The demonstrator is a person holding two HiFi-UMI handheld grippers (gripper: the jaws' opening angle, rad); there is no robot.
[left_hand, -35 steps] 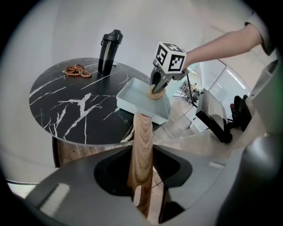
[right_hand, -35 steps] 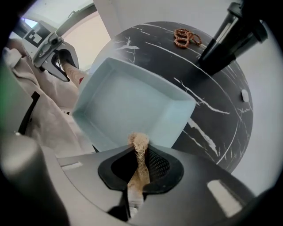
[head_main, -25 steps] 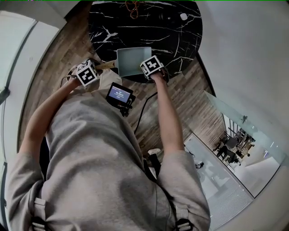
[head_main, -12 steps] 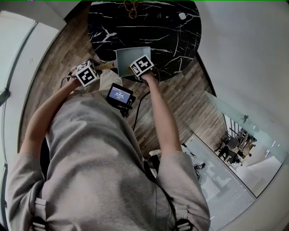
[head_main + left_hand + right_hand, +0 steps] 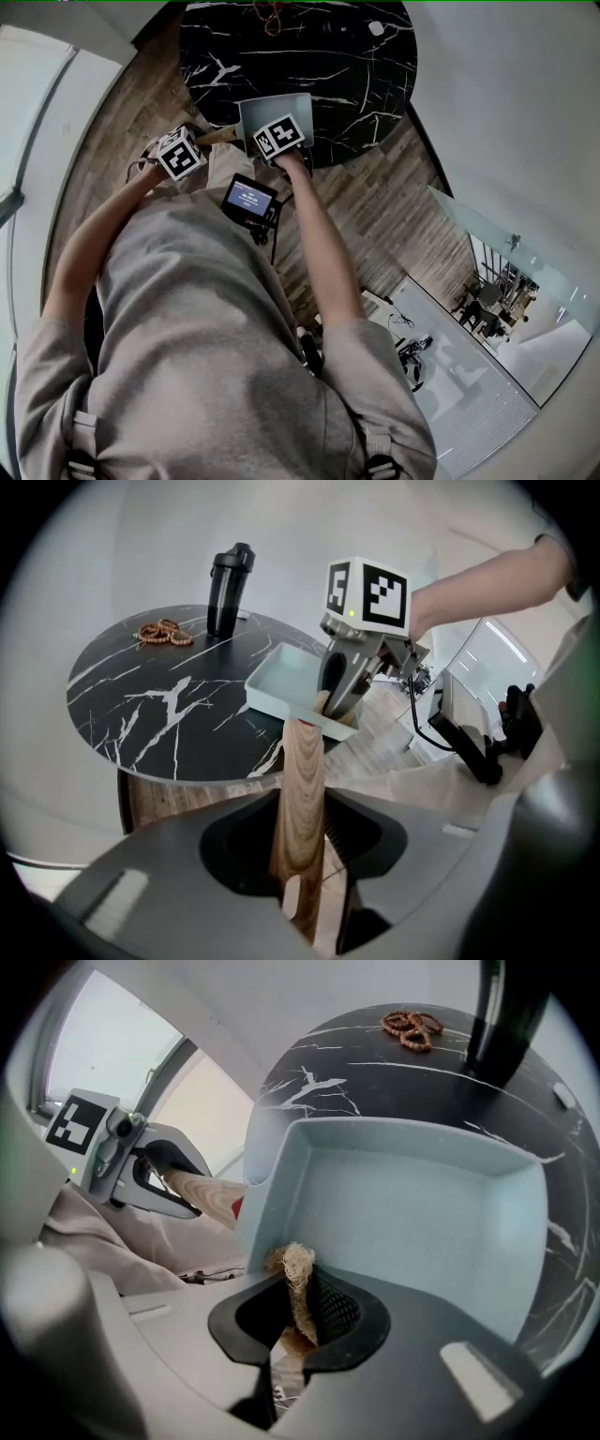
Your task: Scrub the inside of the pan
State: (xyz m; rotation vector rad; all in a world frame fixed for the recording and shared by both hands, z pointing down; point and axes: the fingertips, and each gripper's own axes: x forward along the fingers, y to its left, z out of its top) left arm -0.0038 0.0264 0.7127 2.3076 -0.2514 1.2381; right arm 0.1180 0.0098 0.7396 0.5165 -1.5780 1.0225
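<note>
A square pale blue pan (image 5: 281,105) sits at the near edge of the round black marble table (image 5: 356,56). Its wooden handle (image 5: 300,789) sticks out over the floor, and my left gripper (image 5: 302,874) is shut on it. My right gripper (image 5: 298,1321) is shut on a tan fibrous scrubber (image 5: 295,1269). The scrubber sits at the pan's near rim, close to the corner where the handle (image 5: 211,1199) joins. In the head view the right gripper (image 5: 279,136) hangs over the pan's near left part, with the left gripper (image 5: 180,153) to its left. The pan's inside (image 5: 412,1213) looks bare.
A black bottle (image 5: 228,590) and a string of brown beads (image 5: 164,632) stand at the table's far side. A small screen device (image 5: 248,197) hangs at the person's chest with a cable. Wooden floor (image 5: 375,197) surrounds the table, and a glass panel stands at the right.
My right gripper has slid left along the pan's near side, from the right corner toward the handle corner. The left gripper and the pan have stayed put.
</note>
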